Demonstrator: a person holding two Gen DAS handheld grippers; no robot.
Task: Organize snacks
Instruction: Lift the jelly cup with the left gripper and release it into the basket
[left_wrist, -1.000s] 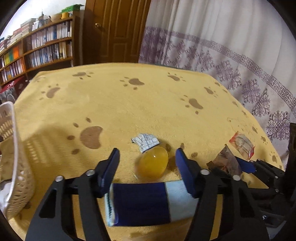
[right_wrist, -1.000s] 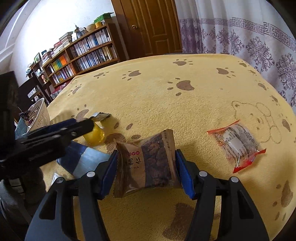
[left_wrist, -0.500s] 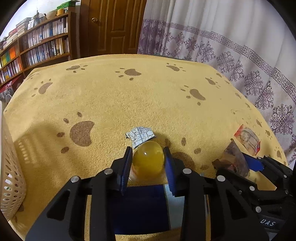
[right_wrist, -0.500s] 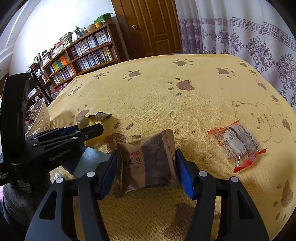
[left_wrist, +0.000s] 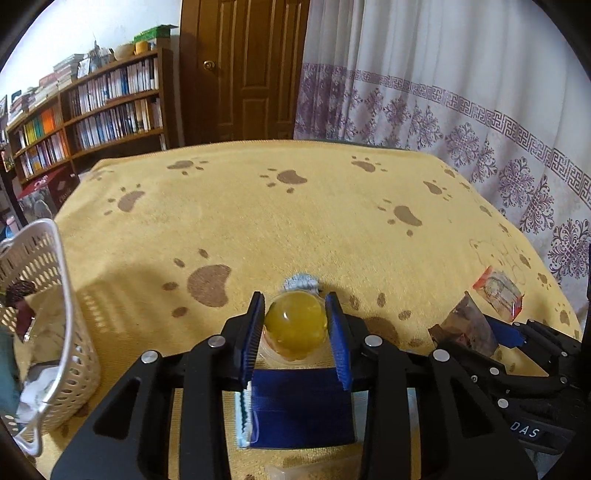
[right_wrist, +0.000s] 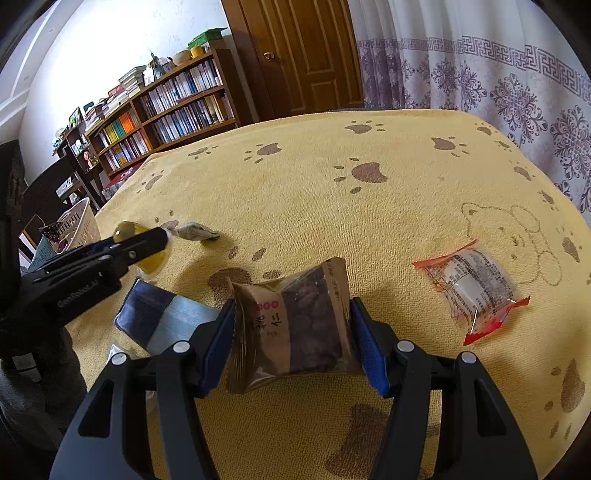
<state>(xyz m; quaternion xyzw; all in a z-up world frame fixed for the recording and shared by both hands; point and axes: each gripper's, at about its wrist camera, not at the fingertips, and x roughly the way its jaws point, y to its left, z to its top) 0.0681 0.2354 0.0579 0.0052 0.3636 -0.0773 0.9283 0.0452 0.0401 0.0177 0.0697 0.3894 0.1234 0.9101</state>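
Left claw (left_wrist: 295, 325) clamps a yellow jelly cup (left_wrist: 295, 323), right claw (right_wrist: 291, 336) pinches a brown packet (right_wrist: 291, 325), likely bound for the basket (left_wrist: 55, 314)

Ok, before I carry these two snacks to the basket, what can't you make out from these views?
- Basket contents: left wrist view, cut by the frame edge and hidden behind its wall.
- Blue packet: left wrist view, partly covered by the left gripper and the yellow jelly cup.
- Brown nut packet print: right wrist view, too small to read fully.
- Small clear packet: bottom edge cuts it off.
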